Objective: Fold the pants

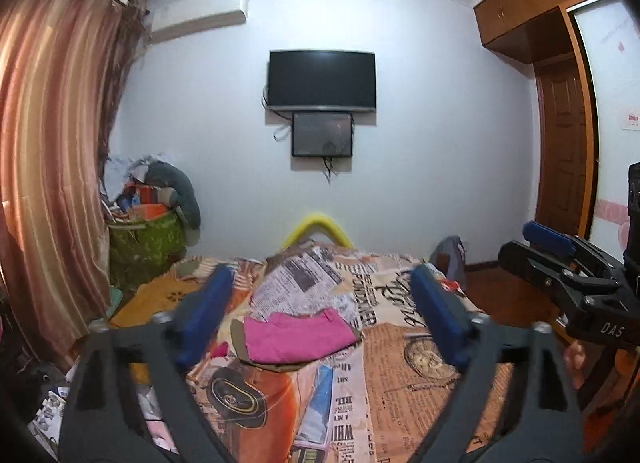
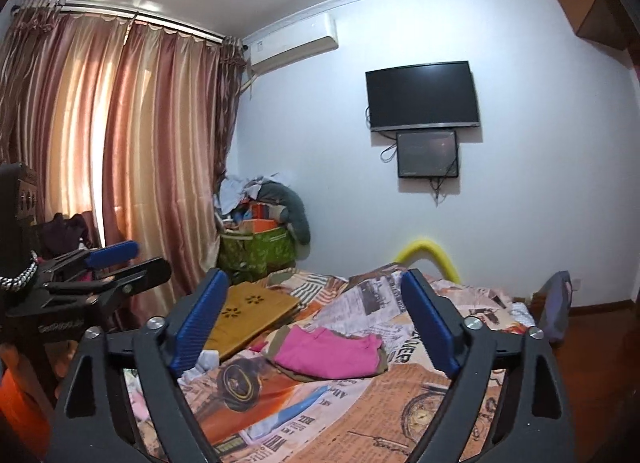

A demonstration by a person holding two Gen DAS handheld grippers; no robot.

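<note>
Left wrist view: "DAS" readable on right gripper (image 1: 560, 259) at far right; newsprint lettering across bedspread (image 1: 420, 363). Left gripper (image 1: 320, 315) spread wide, holding nothing. Folded pink pants (image 1: 298, 337) lying between and beyond blue pads, untouched.

Right wrist view: right gripper (image 2: 316, 327) likewise wide and empty, pants (image 2: 332, 355) ahead between pads, clear bedspread (image 2: 400, 403) around; left gripper (image 2: 120, 263) at left, apart.

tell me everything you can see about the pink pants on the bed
The pink pants are bright magenta, of soft matte cloth, folded into a compact flat rectangle with a few creases. They lie on an olive-brown garment whose edges show beneath them, on the newspaper-print bedspread. Neither gripper touches them; both hang open in front of them.
</note>
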